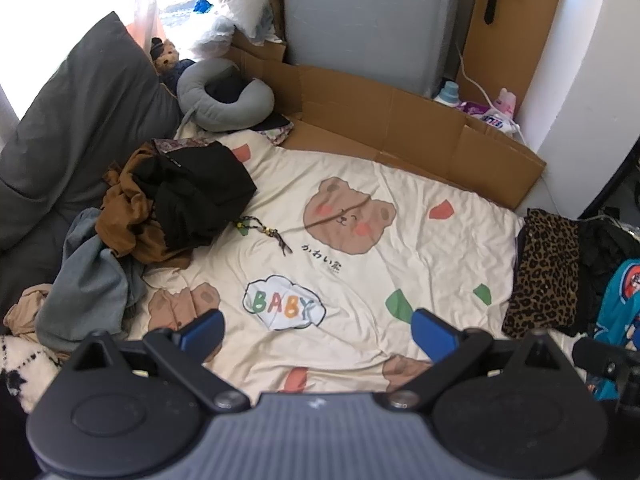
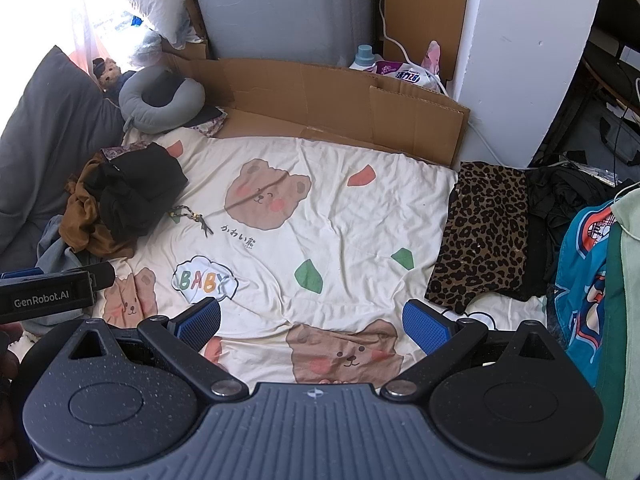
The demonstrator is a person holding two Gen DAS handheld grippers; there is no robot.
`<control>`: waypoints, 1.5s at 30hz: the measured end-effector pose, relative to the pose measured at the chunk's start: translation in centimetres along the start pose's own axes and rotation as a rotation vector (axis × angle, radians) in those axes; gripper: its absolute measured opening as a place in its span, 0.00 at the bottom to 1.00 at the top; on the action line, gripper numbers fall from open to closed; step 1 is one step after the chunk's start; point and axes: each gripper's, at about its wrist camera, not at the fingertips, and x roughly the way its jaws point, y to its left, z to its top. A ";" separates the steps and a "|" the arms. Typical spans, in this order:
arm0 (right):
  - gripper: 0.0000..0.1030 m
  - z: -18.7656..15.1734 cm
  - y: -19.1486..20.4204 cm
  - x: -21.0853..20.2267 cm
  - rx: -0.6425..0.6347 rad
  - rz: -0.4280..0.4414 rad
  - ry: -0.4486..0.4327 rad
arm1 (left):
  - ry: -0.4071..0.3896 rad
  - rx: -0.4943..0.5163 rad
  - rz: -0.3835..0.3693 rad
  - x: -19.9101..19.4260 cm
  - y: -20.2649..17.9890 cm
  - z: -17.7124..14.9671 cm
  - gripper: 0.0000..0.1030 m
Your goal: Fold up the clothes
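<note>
While both grippers, left (image 1: 318, 330) and right (image 2: 312, 320), hover spread and empty over the bear-print sheet (image 2: 340, 216), the folded leopard-print garment (image 2: 480, 232) lies ahead to the right and the rumpled clothes heap (image 1: 168, 208) farther off left.

Each handheld gripper is built alike: a ribbed grey-blue centre housing flanked by two round matte-black discs with triangular cut-outs above them. On the left gripper (image 1: 318, 330), black linkage arms run from silver pivot screws beside the housing to blue pads (image 1: 434, 332). The right gripper (image 2: 312, 322) shows the same arms, its blue pads (image 2: 198, 322) finely cross-hatched, its black shell dust-speckled, a small cross emblem on the housing. Left of that housing, the other gripper's black body reads "GenRobot.AI".
</note>
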 end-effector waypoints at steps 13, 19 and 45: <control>0.98 0.0 0.0 0.0 0.000 -0.001 -0.001 | 0.004 -0.004 -0.011 0.1 0.3 0.1 0.98; 0.98 0.1 0.0 -0.1 -0.001 0.001 -0.002 | 0.004 -0.006 -0.012 0.0 0.1 0.0 0.98; 0.98 1.0 0.8 0.0 0.004 0.034 0.024 | 0.028 0.023 -0.081 -0.2 1.6 1.4 0.98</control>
